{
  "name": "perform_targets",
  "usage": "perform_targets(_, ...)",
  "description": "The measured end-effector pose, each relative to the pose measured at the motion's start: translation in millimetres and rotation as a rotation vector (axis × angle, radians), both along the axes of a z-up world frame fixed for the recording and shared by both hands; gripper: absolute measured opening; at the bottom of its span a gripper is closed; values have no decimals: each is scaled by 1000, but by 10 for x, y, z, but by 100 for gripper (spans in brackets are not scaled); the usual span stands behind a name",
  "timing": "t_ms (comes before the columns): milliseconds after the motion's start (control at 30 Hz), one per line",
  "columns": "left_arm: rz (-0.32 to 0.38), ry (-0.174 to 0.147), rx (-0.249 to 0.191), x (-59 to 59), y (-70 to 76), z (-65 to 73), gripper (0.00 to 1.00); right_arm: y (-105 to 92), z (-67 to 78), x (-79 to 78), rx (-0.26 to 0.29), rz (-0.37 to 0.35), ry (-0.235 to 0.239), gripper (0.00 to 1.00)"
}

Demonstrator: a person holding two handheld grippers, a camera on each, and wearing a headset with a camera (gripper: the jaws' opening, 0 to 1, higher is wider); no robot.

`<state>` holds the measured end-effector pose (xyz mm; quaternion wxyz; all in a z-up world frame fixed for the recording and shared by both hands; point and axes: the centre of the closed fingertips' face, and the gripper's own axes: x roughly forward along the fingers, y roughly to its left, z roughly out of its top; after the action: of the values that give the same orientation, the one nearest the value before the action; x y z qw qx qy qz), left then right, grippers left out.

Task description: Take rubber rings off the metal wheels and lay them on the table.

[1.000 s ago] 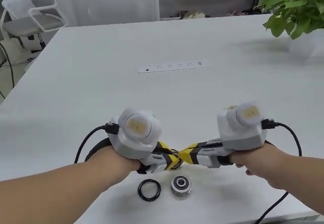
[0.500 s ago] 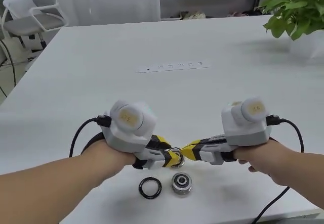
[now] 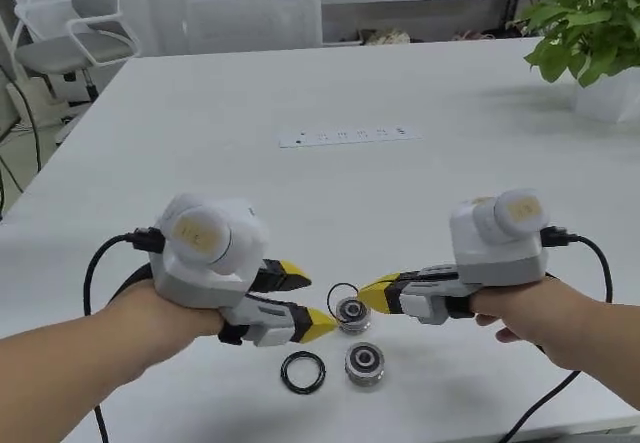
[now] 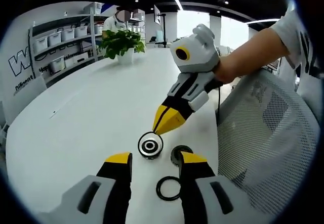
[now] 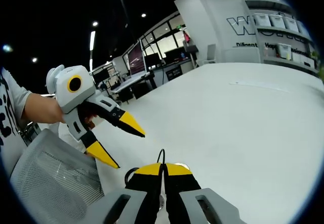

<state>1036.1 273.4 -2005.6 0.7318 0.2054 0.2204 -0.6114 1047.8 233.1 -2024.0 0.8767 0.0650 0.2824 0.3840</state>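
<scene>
**Head view:** My right gripper (image 3: 372,293), jaws pressed together, appeared to pinch a thin ring (image 3: 338,291) just above a wheel (image 3: 352,310) near the front edge of the table (image 3: 420,93). The left gripper (image 3: 312,298) hung just beside it, jaws spread and holding nothing. A second wheel (image 3: 364,360) and a loose ring (image 3: 302,372) lay close in front, side by side.

**Left gripper view:** Between my spread jaws, the right gripper's yellow tip met the top of the wheel (image 4: 150,146). The ring looped round its rim; whether it was free of the groove I could not tell. The second wheel (image 4: 178,152) sat partly behind one jaw, and the loose ring (image 4: 168,187) lay nearer.

**Right gripper view:** A black sliver of ring (image 5: 161,157) rose from my closed jaws, and the left gripper (image 5: 126,148) gaped off to one side.

As I judged it, nothing braced the wheel, so a pull risked dragging or tipping it rather than freeing the ring. It could then roll into the second wheel or off the near edge. The pinch was thin, too, and stretched rubber could slip out and snap back on, or spring away across the table.
</scene>
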Motion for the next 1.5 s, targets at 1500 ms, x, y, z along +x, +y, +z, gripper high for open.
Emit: perform_targets(1500, 138, 32, -53, -281, 871, 142, 62, 693, -309, -372, -24, 193, 142, 0)
